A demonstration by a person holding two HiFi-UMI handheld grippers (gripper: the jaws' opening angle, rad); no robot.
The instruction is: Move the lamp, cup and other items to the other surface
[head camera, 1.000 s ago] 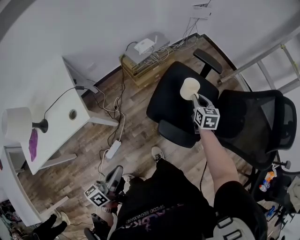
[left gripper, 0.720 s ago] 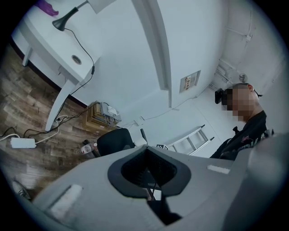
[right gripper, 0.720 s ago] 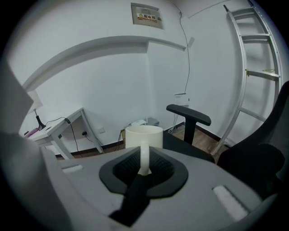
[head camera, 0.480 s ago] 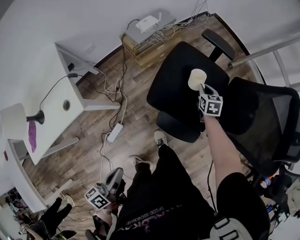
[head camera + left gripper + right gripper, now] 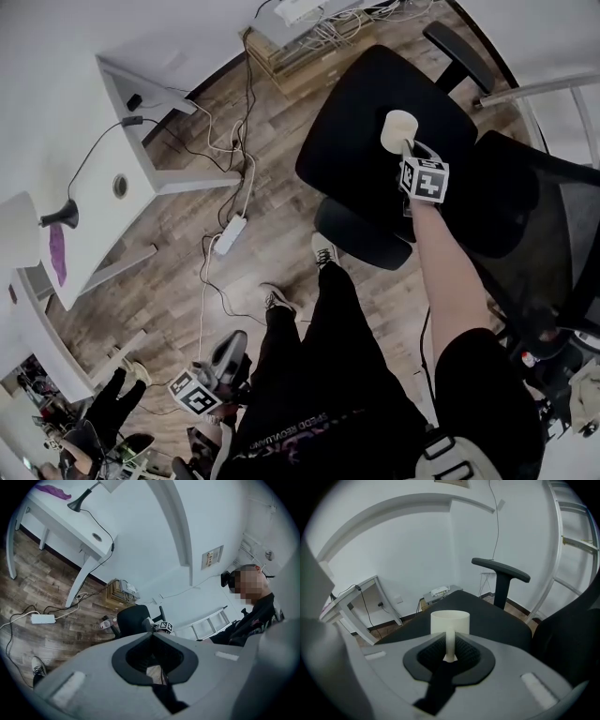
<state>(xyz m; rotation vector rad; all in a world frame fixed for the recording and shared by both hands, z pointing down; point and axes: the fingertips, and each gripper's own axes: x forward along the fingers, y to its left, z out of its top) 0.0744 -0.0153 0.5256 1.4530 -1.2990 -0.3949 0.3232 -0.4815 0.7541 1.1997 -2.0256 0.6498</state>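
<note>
A cream cup (image 5: 397, 129) hangs over the black office chair seat (image 5: 361, 103), and my right gripper (image 5: 409, 152) is shut on its handle. In the right gripper view the cup (image 5: 450, 619) stands upright just beyond the right gripper (image 5: 450, 639), with the seat (image 5: 501, 620) under it. My left gripper (image 5: 228, 354) hangs low beside the person's leg, shut with nothing in it; the left gripper (image 5: 151, 633) points toward the chair. The lamp (image 5: 56, 217) stands on the white desk (image 5: 98, 202), next to a purple cloth (image 5: 57, 253).
A power strip (image 5: 230, 234) and loose cables lie on the wood floor between desk and chair. A wooden crate with a router (image 5: 309, 37) sits by the wall. The chair's armrest (image 5: 500, 570) and mesh backrest (image 5: 553, 244) flank the seat. A ladder (image 5: 576, 541) stands at right.
The person has stepped toward the chair, so the desk and lamp slid to the left edge. The right gripper kept the cup over the seat. The left gripper stayed low.
</note>
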